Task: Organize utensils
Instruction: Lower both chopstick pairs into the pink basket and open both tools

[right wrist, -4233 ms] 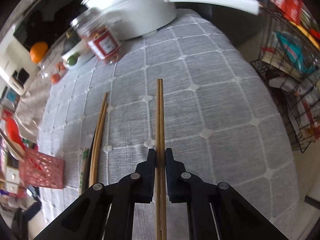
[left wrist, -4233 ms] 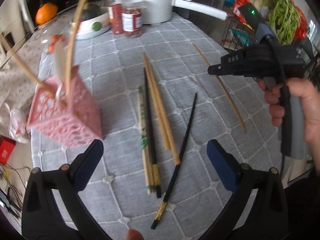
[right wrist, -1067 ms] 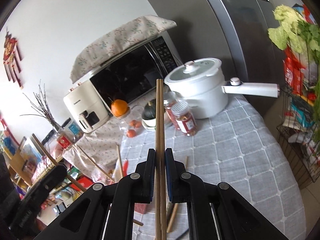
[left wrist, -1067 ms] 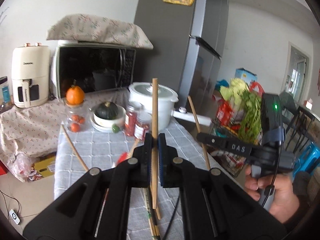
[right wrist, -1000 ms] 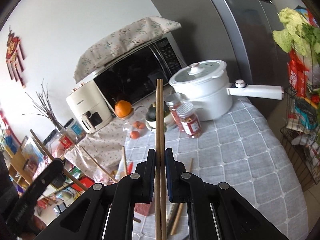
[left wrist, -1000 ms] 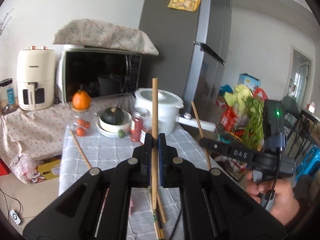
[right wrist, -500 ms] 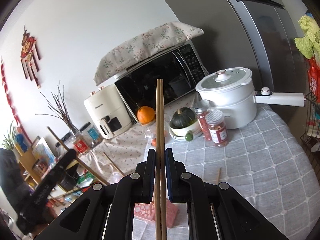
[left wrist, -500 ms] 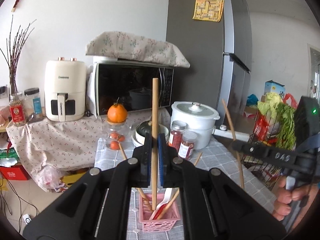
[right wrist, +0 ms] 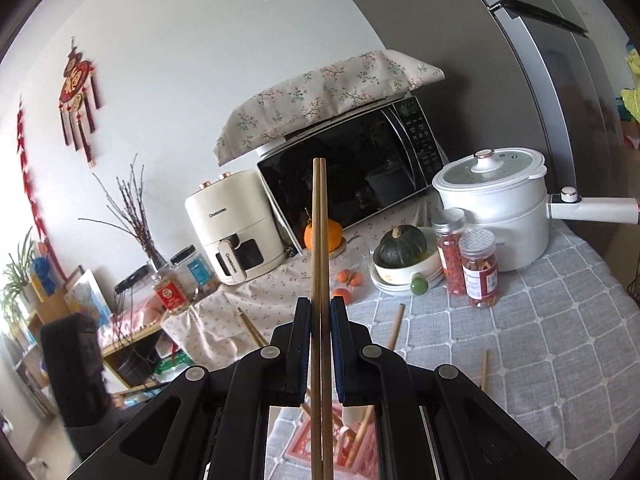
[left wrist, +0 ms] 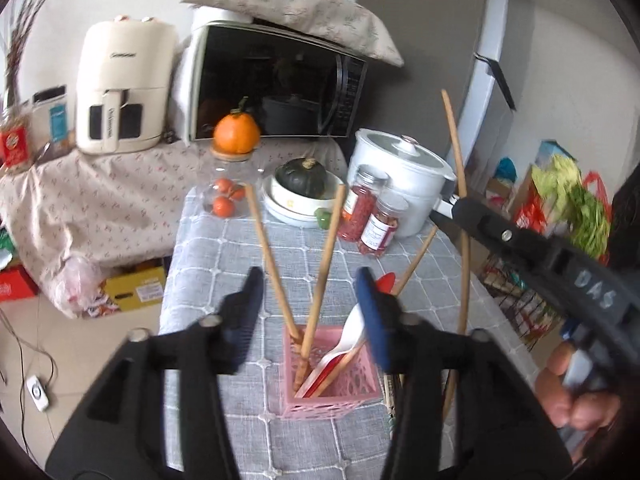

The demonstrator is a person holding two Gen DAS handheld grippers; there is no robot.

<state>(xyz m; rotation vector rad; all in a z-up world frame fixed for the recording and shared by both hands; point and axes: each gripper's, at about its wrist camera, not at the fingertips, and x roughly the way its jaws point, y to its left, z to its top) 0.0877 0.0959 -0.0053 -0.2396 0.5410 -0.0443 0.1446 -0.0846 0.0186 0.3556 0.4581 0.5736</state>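
Left gripper (left wrist: pixel 310 312): jaws apart, just opened, nothing pressed between the pads. Directly ahead and below, pink basket (left wrist: pixel 332 376) on the grey checked tablecloth (left wrist: pixel 208 248). Standing in basket: two wooden chopsticks (left wrist: pixel 324 264), lower ends together inside, tops leaning apart in a V; one passes through the gap between the open fingers without touching either pad. Also in basket: white spoon (left wrist: pixel 348 340) with a red utensil beside it, leaning toward the right side. A further stick (left wrist: pixel 416 260) leans out of the basket to the right. More chopsticks on the cloth just right of the basket, mostly hidden behind the finger.

Right gripper (right wrist: pixel 320 340): closed tight on a chopstick pair (right wrist: pixel 320 240), held upright, tips pointing up past the pads. In the left view, same pair (left wrist: pixel 456 184) beside the basket, to its right, lower end hidden. Right hand (left wrist: pixel 576 392) at the handle, blurred. Basket partly visible beneath the right gripper.

Farther along the cloth: two jars (left wrist: pixel 372 216) with red contents, bowl holding a dark squash (left wrist: pixel 306 178), clear container with small orange fruit (left wrist: pixel 226 200), an orange (left wrist: pixel 236 134) on its lid, white pot (left wrist: pixel 400 176). Rear: microwave (left wrist: pixel 276 84) under a floral cover, cream air fryer (left wrist: pixel 124 88), grey fridge (left wrist: pixel 432 56).
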